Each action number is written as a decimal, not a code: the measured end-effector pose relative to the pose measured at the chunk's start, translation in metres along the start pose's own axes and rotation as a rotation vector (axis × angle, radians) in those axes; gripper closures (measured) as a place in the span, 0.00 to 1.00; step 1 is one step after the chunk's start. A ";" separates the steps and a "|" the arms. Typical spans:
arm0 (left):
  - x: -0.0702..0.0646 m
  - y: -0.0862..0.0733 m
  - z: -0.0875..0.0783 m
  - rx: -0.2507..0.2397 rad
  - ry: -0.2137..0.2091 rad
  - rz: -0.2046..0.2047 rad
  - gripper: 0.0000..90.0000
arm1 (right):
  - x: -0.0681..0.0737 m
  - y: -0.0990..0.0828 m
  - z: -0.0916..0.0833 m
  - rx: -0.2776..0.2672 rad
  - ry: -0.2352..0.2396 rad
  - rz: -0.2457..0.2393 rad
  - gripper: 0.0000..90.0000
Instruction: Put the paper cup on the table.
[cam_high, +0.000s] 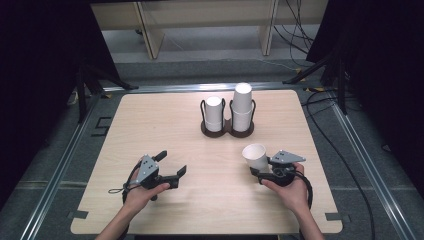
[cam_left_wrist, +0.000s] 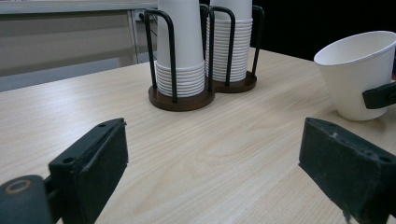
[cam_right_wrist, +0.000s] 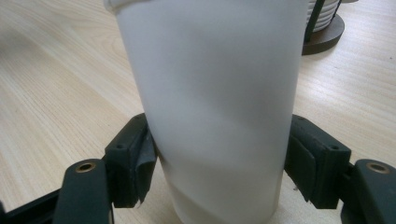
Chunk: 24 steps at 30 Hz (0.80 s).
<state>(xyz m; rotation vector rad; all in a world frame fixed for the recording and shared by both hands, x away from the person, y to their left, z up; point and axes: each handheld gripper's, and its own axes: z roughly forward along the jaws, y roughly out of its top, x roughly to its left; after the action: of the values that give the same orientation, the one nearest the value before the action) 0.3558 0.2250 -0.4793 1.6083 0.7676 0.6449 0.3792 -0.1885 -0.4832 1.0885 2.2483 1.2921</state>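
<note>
Left gripper (cam_high: 171, 164), black with a grey three-cornered plate on top, held low over the light wooden table (cam_high: 150, 125) in the person's left hand (cam_high: 142, 192), jaws spread wide and holding nothing. Between those jaws, in the left gripper view (cam_left_wrist: 212, 163), bare wood grain. Ahead of that claw and a little to its right, well apart from it, a dark brown two-ring cup holder with black wire hoops (cam_left_wrist: 205, 91), carrying two stacks of white paper cups: a shorter stack (cam_high: 214, 114) in the left ring, a taller stack (cam_high: 242, 107) in the right ring, both upright, the two rings touching each other.

To the right of the left claw, across a stretch of open table, a single white paper cup (cam_high: 255, 157), mouth up and tilted slightly toward the left, gripped by the right gripper (cam_high: 260, 172). Black jaws of that claw pressed against both sides of the cup near its lower half in the right gripper view (cam_right_wrist: 219, 158), cup wall (cam_right_wrist: 210, 102) close up against the camera. Cup base right at the table surface; touching or just lifted, cannot tell. Right hand (cam_high: 290, 187) wrapped around the gripper body, cable looping beside the wrist. Cup holder ahead of the right claw and slightly to its left, near but apart.
</note>
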 end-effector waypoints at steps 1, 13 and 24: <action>-0.001 0.000 0.000 0.004 0.005 -0.005 0.09 | -0.001 0.000 0.000 -0.009 -0.003 -0.022 0.34; -0.002 -0.001 -0.003 0.032 0.011 -0.002 0.09 | -0.001 -0.005 -0.004 0.009 0.022 0.029 0.30; -0.002 -0.002 -0.001 0.013 0.003 -0.005 0.09 | -0.003 -0.010 -0.008 0.007 0.003 0.033 0.20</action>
<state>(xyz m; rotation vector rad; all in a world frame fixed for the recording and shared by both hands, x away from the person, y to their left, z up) 0.3532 0.2243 -0.4815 1.6168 0.7787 0.6400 0.3720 -0.1979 -0.4873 1.1318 2.2479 1.3002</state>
